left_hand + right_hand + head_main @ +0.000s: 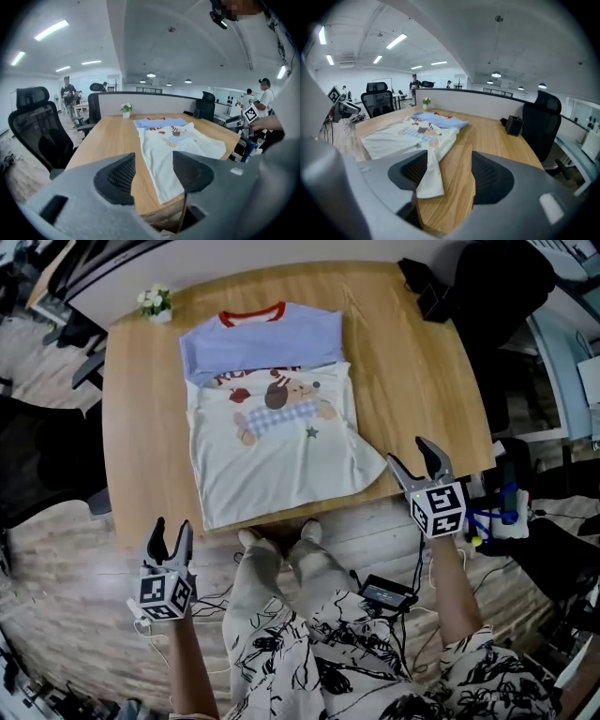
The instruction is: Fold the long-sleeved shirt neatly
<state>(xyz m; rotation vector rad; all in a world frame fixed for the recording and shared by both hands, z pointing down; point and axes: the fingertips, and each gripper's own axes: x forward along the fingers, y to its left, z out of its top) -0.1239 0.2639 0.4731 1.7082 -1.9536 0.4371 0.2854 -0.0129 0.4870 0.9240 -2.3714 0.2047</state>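
The long-sleeved shirt (272, 427) lies on the table (141, 427) with sleeves seemingly folded in and the body fold left to do; the left tool (171, 526) and right tool (408, 451) are partly open, holding nothing.

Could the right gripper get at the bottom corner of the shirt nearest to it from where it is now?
Probably yes. The right gripper is open and empty at the edge of the table, close beside the shirt's corner, and nothing lies between them.

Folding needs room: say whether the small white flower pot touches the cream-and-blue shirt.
Apart. The head view shows bare wooden table between the small white flower pot and the cream-and-blue shirt.
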